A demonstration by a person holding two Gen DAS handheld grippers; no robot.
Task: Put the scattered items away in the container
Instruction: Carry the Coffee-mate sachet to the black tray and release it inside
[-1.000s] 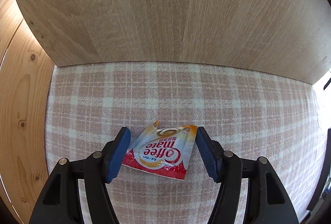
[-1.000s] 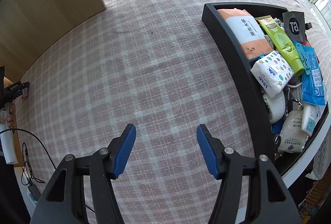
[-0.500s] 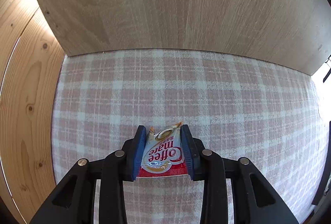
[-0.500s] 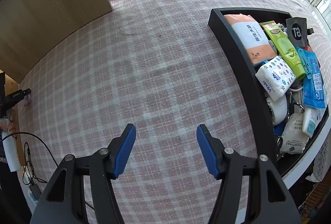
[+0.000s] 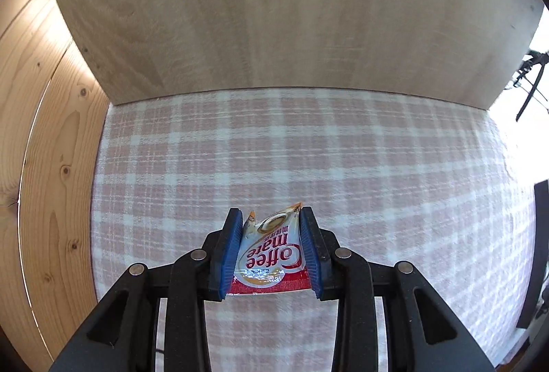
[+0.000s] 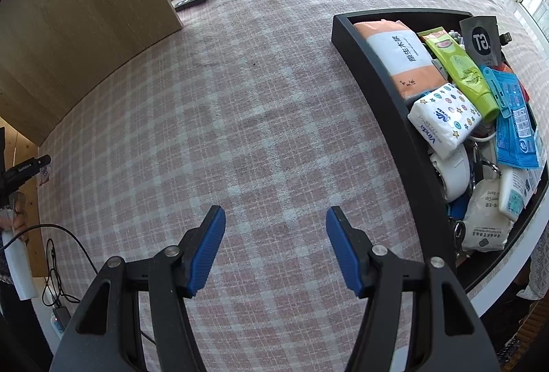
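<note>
Left tongs [image 5: 271,250] clamped on the Coffee mate sachet [image 5: 269,255]: a blue pad presses each side edge, and the packet bows between them, its red bottom seal toward the camera. The sachet sits just above the pink plaid cloth [image 5: 308,149] covering the tabletop, near the pale wood panel [image 5: 274,11] that stands along the cloth's far edge; whether it touches the cloth cannot be told.

Right tongs [image 6: 275,246] spread wide apart, nothing between the pads, hovering over bare plaid.

Black container [image 6: 377,70] lies to the right of the right tongs on the same cloth, well apart from the sachet. Already inside it: an orange-and-white tissue pack [image 6: 399,58], a Vinda tissue pack [image 6: 444,121], a green tube [image 6: 461,70], a blue packet [image 6: 514,128], a white tape roll [image 6: 451,171].
</note>
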